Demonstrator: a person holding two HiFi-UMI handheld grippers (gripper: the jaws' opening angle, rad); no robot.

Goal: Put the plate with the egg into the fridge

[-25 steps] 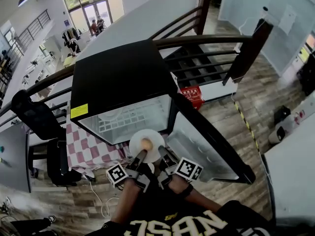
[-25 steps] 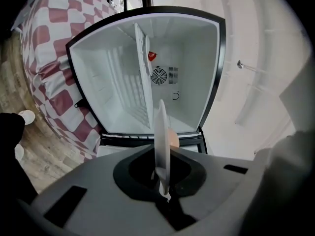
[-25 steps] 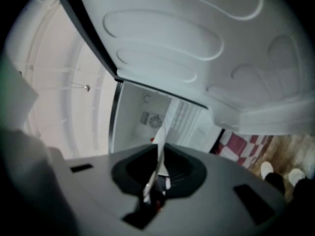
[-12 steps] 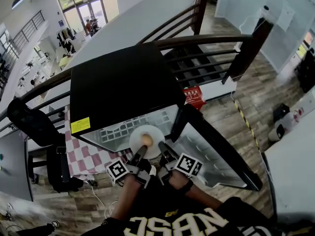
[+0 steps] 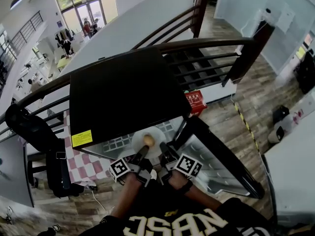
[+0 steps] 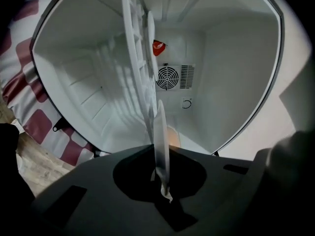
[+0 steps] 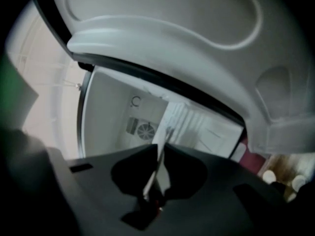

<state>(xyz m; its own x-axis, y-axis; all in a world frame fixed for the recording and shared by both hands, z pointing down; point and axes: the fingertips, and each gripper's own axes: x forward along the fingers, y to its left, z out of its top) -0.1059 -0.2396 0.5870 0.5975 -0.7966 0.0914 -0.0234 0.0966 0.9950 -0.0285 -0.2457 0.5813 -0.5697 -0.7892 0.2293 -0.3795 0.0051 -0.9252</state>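
My left gripper (image 5: 142, 152) and right gripper (image 5: 164, 149) clamp the plate (image 5: 156, 133) at the fridge (image 5: 123, 90) mouth — a tilt could roll the egg (image 5: 147, 141) off.

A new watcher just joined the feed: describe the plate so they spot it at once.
Find the black-topped fridge in the middle of the head view, door open. At its mouth is a round white plate, rim pinched by the left gripper and right gripper; it alone carries a tan egg.
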